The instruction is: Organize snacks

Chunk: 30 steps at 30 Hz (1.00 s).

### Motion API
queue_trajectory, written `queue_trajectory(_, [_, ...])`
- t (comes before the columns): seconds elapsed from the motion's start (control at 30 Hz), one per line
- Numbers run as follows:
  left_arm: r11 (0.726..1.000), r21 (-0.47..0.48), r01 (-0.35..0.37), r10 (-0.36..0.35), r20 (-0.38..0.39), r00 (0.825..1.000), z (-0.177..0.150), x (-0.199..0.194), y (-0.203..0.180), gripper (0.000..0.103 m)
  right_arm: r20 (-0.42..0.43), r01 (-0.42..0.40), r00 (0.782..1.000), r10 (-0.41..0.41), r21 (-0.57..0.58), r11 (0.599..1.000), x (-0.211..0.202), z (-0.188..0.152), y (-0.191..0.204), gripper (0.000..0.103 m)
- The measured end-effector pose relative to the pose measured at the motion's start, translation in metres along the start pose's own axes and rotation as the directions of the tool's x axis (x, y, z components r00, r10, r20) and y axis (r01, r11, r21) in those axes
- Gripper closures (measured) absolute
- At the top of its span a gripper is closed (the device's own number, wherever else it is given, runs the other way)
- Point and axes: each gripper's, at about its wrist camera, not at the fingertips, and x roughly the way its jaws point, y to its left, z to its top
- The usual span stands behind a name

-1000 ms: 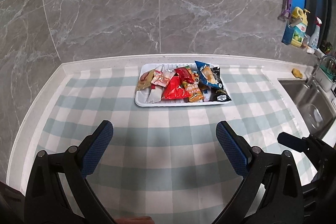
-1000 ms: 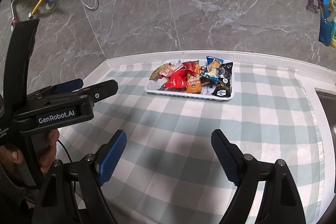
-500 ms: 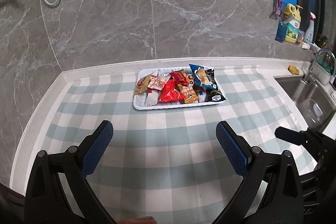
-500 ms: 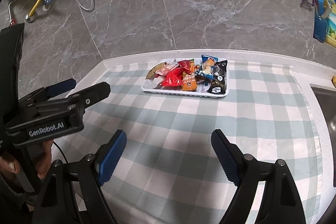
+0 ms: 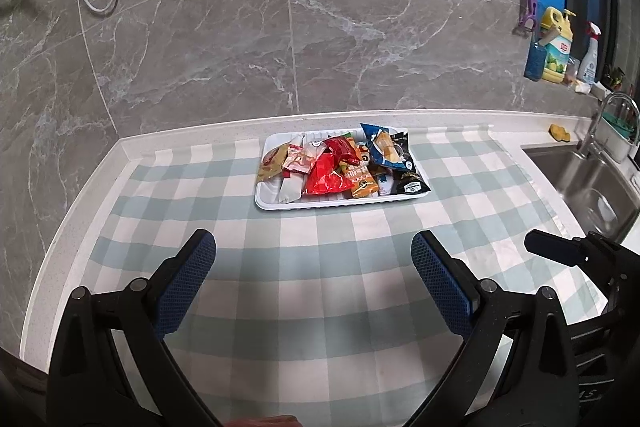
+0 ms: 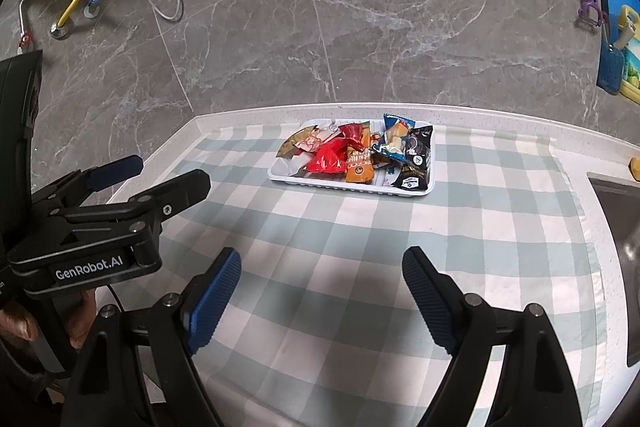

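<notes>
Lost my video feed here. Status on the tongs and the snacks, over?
Left tongs open, empty. Right tongs open, empty. Snack packets piled in white tray at back of checked cloth, untouched. Nothing in the way.

I see left gripper (image 5: 313, 259) jaws wide, empty | white tray (image 5: 340, 203) of snack packets (image 5: 332, 171) on checked cloth (image 5: 320, 307) | sink (image 5: 588, 183) right
</notes>
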Motion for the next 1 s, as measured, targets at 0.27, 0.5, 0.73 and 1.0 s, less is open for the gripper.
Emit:
queue_trajectory(0.27, [1.0, 0.001, -0.002, 0.002, 0.003, 1.0, 0.0009, 0.0004, 0.0003, 0.003, -0.001, -0.001, 1.0, 0.001, 0.0, 1.0, 0.0003, 0.0006, -0.0009, 0.018])
queue_trajectory(0.5, [1.0, 0.005, -0.008, 0.008, 0.006, 1.0, 0.0027, 0.002, 0.0001, 0.003, 0.0, 0.0, 1.0, 0.0, 0.0, 1.0, 0.0008, -0.0002, -0.0008, 0.018])
queue_trajectory(0.73, [1.0, 0.006, -0.007, 0.007, 0.006, 1.0, 0.0024, 0.0019, 0.0, 0.003, 0.0, 0.0, 1.0, 0.0, -0.002, 1.0, 0.0008, 0.0004, -0.0007, 0.018])
queue_trajectory(1.0, [1.0, 0.008, -0.007, 0.007, 0.007, 1.0, 0.0034, 0.0025, 0.0002, 0.003, 0.001, 0.002, 1.0, -0.002, -0.001, 1.0, 0.0006, 0.0009, -0.0005, 0.018])
